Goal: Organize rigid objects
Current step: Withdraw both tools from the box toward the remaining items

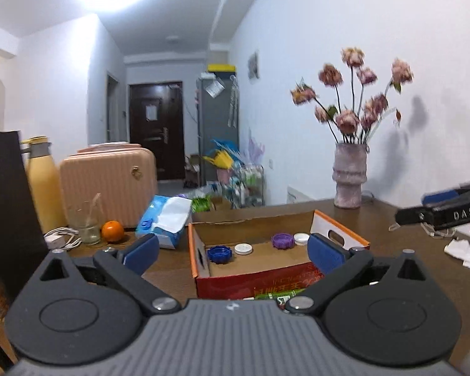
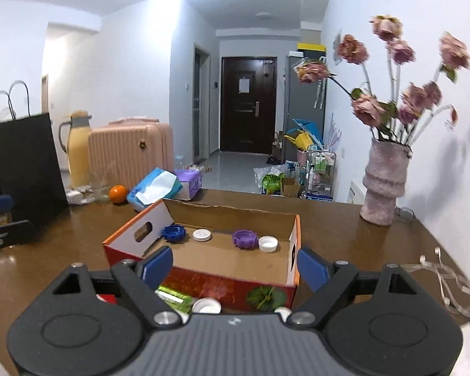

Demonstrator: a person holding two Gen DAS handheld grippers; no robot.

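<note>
An open cardboard box [image 1: 250, 279] [image 2: 203, 279] with red and orange sides sits on the brown table. Inside lie a blue cap [image 1: 219, 253] [image 2: 174, 233], a white cap [image 1: 243, 248] [image 2: 201, 235], a purple cap [image 1: 283, 240] [image 2: 244, 238] and another white cap [image 1: 301, 238] [image 2: 268, 243]. My left gripper [image 1: 232, 252] is open and empty above the box's near side. My right gripper [image 2: 235, 266] is open and empty over the box's near wall. In the right wrist view a white cap [image 2: 206, 306] and a green packet [image 2: 174, 297] lie in front of the box.
A vase of pink flowers [image 1: 349, 178] [image 2: 383, 181] stands at the back right. A tissue pack [image 1: 164, 219] [image 2: 155, 189], an orange [image 1: 112, 231] [image 2: 118, 193], a glass jar [image 1: 87, 225], a pink case [image 1: 109, 181], a yellow flask [image 1: 44, 181] and a black bag [image 2: 28, 169] stand at the left. A white cable [image 2: 448, 282] lies at the right.
</note>
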